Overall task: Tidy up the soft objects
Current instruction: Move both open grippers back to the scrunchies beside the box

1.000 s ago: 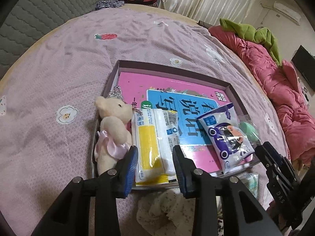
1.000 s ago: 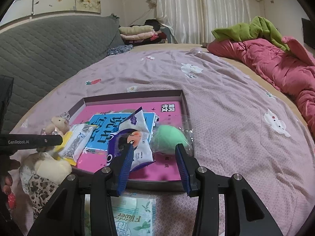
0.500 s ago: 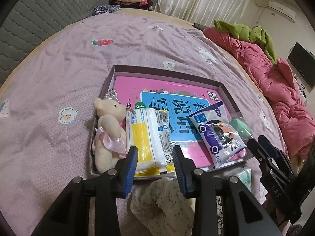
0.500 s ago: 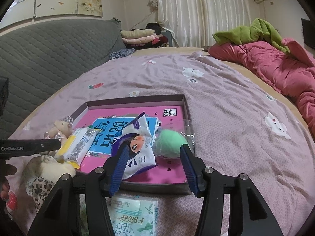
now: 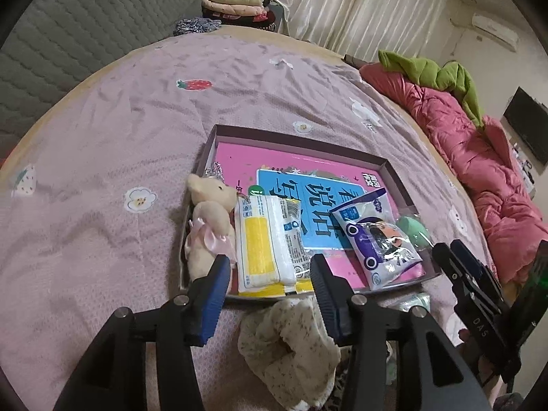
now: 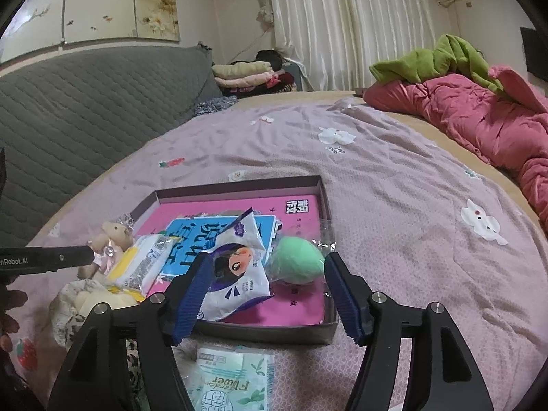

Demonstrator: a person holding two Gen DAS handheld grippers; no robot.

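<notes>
A shallow box (image 5: pixel 298 138) (image 6: pixel 239 185) with a pink book in it lies on the bed. Inside lie a teddy bear (image 5: pixel 209 212) (image 6: pixel 111 236), a yellow-white packet (image 5: pixel 263 239) (image 6: pixel 144 260), a purple-white cartoon packet (image 5: pixel 380 243) (image 6: pixel 236 267) and a bagged green sponge (image 5: pixel 412 229) (image 6: pixel 298 258). My left gripper (image 5: pixel 270 274) hovers over the box's near edge, its jaws opening and gripping nothing. My right gripper (image 6: pixel 269 267) hovers over the near right corner, its jaws opening wide, clear of the packet and sponge beyond. A cream floral cloth (image 5: pixel 291 339) (image 6: pixel 85 298) and a tissue pack (image 6: pixel 233 376) lie outside the box.
A crumpled pink quilt (image 5: pixel 479 157) (image 6: pixel 479 116) with a green cloth (image 6: pixel 435 58) on it fills the bed's right side. A grey quilted headboard (image 6: pixel 85 102) runs along the left. Folded clothes (image 6: pixel 246 72) are stacked at the far end. A hand (image 6: pixel 10 304) shows at the left edge.
Both grippers' jaws have widened. The left gripper has drawn back and up from the box, so more of the cream cloth shows below it. The right gripper has barely moved.
</notes>
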